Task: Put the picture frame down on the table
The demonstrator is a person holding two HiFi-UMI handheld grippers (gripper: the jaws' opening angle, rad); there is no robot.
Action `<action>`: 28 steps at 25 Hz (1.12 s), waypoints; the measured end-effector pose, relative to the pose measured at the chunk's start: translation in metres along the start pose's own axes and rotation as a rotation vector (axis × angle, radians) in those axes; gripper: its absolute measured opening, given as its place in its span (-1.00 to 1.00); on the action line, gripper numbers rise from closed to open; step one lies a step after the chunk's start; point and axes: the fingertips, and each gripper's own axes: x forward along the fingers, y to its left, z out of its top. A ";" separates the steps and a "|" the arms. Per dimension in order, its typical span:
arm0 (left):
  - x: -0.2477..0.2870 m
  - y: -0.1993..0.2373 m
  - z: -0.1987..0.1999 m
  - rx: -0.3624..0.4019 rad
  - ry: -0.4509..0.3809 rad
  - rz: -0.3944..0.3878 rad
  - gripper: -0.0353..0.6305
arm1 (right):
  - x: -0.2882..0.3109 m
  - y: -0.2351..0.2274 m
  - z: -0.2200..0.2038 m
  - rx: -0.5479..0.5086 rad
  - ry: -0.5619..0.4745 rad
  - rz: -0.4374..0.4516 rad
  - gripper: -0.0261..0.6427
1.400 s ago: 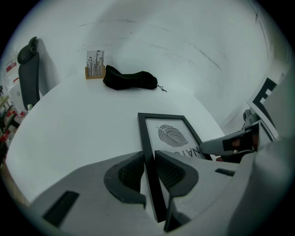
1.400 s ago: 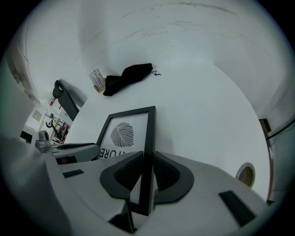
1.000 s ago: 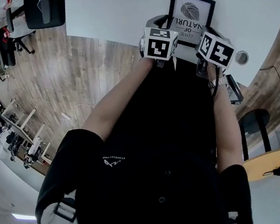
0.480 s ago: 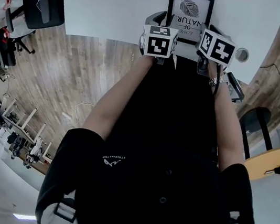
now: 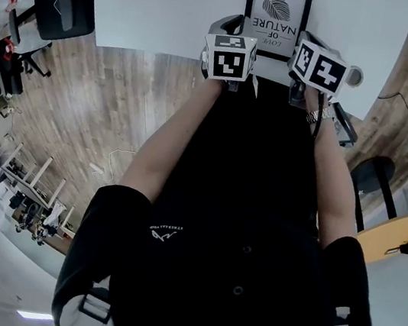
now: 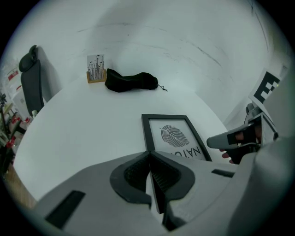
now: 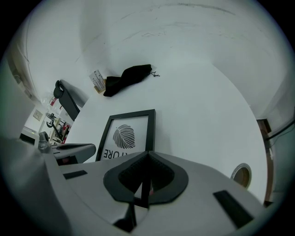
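At twelve o'clock on the white table point(image 5: 161, 4), the picture frame point(image 5: 277, 12) lies about flat. The left gripper point(image 6: 150, 161) and right gripper point(image 7: 147, 159) pinch its near edge; only letting go seems left.

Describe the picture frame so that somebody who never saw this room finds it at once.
Find the big white table. At its near edge, the left gripper and right gripper each clamp the near end of the frame. Unlike the black pouch farther back, it is a flat rectangle with a thin black border and a dark leaf print.
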 end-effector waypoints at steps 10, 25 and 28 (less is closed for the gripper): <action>-0.016 -0.002 0.003 -0.016 -0.042 0.010 -0.87 | -0.013 0.011 -0.003 -0.032 -0.028 0.029 -0.93; -0.050 -0.016 0.007 -0.010 -0.140 0.008 -0.87 | -0.040 0.027 -0.004 -0.112 -0.099 0.064 -0.93; -0.057 -0.020 0.008 -0.005 -0.153 0.010 -0.87 | -0.049 0.028 0.000 -0.124 -0.119 0.071 -0.93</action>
